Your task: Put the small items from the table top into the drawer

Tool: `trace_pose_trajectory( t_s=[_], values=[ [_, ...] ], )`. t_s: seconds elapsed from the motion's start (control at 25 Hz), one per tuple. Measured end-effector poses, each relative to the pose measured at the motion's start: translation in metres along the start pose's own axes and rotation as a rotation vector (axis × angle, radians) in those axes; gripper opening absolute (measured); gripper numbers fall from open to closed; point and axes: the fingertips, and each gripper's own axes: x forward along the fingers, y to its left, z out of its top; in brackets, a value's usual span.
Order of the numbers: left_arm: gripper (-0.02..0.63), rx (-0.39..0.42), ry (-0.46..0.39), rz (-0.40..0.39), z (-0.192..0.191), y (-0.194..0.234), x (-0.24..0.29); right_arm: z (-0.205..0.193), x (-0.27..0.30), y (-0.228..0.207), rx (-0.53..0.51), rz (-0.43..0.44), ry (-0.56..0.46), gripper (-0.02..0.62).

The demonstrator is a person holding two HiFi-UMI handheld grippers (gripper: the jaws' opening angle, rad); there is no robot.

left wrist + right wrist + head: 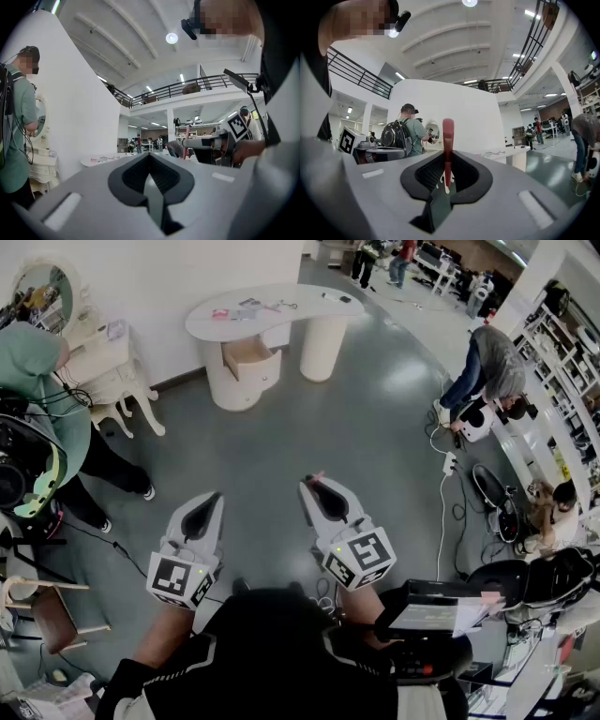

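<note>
A white curved table [309, 298] stands far across the grey floor, with small items [248, 307] on its top and an open drawer [248, 354] beneath. My right gripper [315, 484] is held level and shut on a thin pink stick [448, 140], which stands upright between the jaws; its tip [318, 474] shows in the head view. My left gripper [208, 506] is beside it, level, jaws together with nothing between them [150, 158]. Both are far from the table, which appears small in the gripper views [101, 160] [511, 151].
A person in a green shirt [37, 362] stands at the left by a white ornate dresser [108, 371] with a mirror. Another person [492, 371] bends over at the right near shelves. Cables [441, 512] and equipment lie on the floor at the right.
</note>
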Motion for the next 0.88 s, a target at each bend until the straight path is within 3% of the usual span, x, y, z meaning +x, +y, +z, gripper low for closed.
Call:
trace_pose_trajectory(
  t_s=[0.44,0.88],
  values=[
    [0.0,0.0,-0.005,-0.031,-0.001,-0.003,0.007,0.0,0.003,-0.001,-0.002,-0.014,-0.005,0.046],
    [0.0,-0.012,-0.009,-0.055,-0.006,0.024,0.003,0.003,0.03,0.016,0.015,-0.033,-0.024,0.049]
  ],
)
